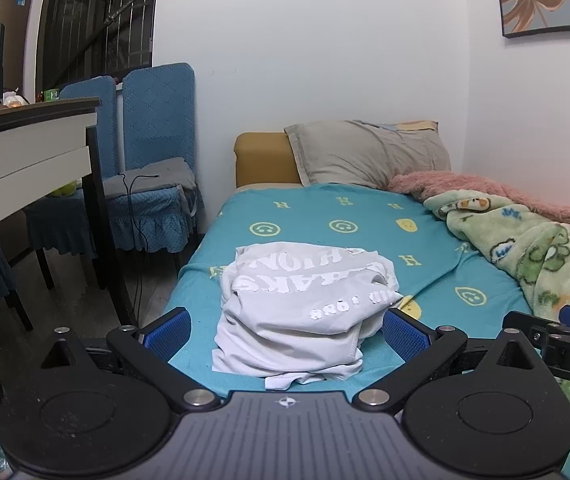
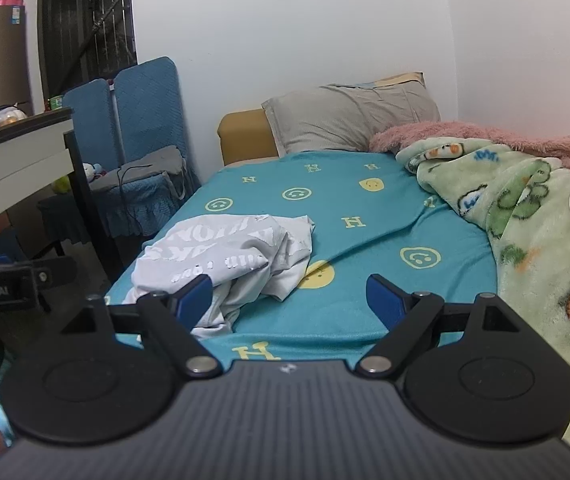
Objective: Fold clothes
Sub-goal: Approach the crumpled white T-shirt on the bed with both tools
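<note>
A white T-shirt with white lettering [image 1: 297, 312] lies crumpled in a heap on the teal bed sheet [image 1: 365, 216], near the bed's left front edge. My left gripper [image 1: 285, 332] is open, its blue pads on either side of the heap's near end, holding nothing. In the right wrist view the shirt [image 2: 225, 260] lies left of centre. My right gripper [image 2: 289, 300] is open and empty over the sheet [image 2: 365, 240], its left pad [image 2: 193, 300] in front of the shirt's near edge. Each gripper shows at the other view's edge.
A grey pillow [image 1: 365, 156] lies at the head of the bed. A green cartoon blanket [image 1: 545, 264] and a pink fleece [image 1: 485, 188] are piled along the right side. Blue-covered chairs [image 1: 153, 160] and a desk [image 1: 25, 152] stand left of the bed.
</note>
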